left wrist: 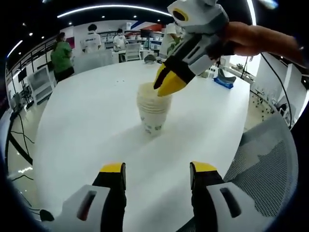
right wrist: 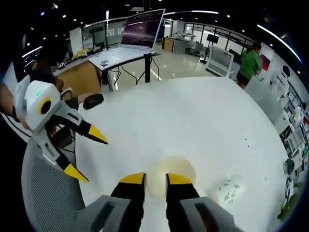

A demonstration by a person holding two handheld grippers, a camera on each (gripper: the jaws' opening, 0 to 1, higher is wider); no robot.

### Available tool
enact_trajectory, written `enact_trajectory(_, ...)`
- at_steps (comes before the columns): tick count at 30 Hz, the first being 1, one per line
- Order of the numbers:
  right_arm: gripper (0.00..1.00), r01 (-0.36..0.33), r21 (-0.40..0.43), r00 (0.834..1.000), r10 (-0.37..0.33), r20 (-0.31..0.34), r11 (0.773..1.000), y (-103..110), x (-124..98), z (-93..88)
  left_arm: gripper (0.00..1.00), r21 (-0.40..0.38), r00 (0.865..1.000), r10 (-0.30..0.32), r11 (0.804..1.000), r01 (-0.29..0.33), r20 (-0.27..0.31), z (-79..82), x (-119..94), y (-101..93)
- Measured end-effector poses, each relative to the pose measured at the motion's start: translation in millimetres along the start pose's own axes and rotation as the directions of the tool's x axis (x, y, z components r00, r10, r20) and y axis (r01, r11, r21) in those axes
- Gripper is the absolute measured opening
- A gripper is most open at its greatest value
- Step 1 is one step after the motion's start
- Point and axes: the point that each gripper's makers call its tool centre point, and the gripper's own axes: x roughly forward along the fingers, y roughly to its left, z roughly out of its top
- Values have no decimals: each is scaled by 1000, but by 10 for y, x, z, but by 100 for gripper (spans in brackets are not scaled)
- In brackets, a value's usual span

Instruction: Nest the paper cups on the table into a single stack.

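Hovering low with its jaws spread wide and empty, the left hand-held gripper (left wrist: 157, 175) waits short of the stack of paper cups (left wrist: 154, 112), upright mid-table (left wrist: 82, 125). Beyond, the right hand-held gripper (left wrist: 166, 86) sits at the stack's rim, jaws nearly together, seemingly seating the top cup. Next comes releasing and lifting straight up.

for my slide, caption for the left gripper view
Right gripper pinching the rim of the paper cup stack on the white table, left gripper open.
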Motion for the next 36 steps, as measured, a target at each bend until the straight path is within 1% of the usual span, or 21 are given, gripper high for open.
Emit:
enact_trajectory(3,25,11,-1,1000,-11,19,1000,-38,-106,-30,52,-3,1000,1,1000,-1,1,2,6,4)
enact_trajectory(5,26,25,-3,999,-24,29,1000,-52,-128,-53,52,-7,1000,2,1000,-2,3,10,9,7)
enact_trajectory(7,29,39,26,998,-41,55,999,-85,-225,-90,51,-12,1000,5,1000,-5,10,43,15,21)
enact_trajectory(8,31,41,38,997,-44,67,998,-103,-212,-92,51,-13,1000,6,1000,-6,12,59,15,29)
enact_trajectory(10,33,53,65,994,-59,89,996,-121,-278,-129,51,-15,1000,9,1000,-9,18,99,-3,38)
enact_trajectory(14,40,92,97,989,-102,104,991,-141,-385,-254,51,-16,999,16,1000,-15,34,197,-7,103)
enact_trajectory(15,42,97,108,988,-108,109,989,-137,-408,-281,51,-18,999,19,1000,-18,38,196,18,142)
enact_trajectory(19,45,113,190,981,-140,135,975,-150,-495,-407,51,-25,999,20,1000,-19,50,285,40,201)
enact_trajectory(22,49,120,224,978,-154,139,967,-140,-553,-504,51,-19,998,12,1000,-11,56,378,33,199)
enact_trajectory(26,51,132,269,976,-172,131,954,-98,-607,-648,51,-31,996,8,1000,-6,86,559,44,236)
enact_trajectory(27,52,134,283,975,-177,132,950,-84,-617,-683,51,-28,996,9,1000,-6,92,622,40,230)
enact_trajectory(31,53,138,315,974,-187,131,939,-42,-608,-779,49,-4,996,1,1000,-1,95,767,107,251)
enact_trajectory(33,54,143,335,972,-195,128,931,-13,-655,-828,49,2,995,-7,1000,7,104,892,109,259)
enact_trajectory(34,54,143,355,972,-199,127,924,-12,-654,-865,48,4,994,-11,1000,11,109,970,126,277)
enact_trajectory(36,54,141,380,971,-203,128,914,-3,-662,-915,48,7,993,-14,1000,14,116,1046,160,315)
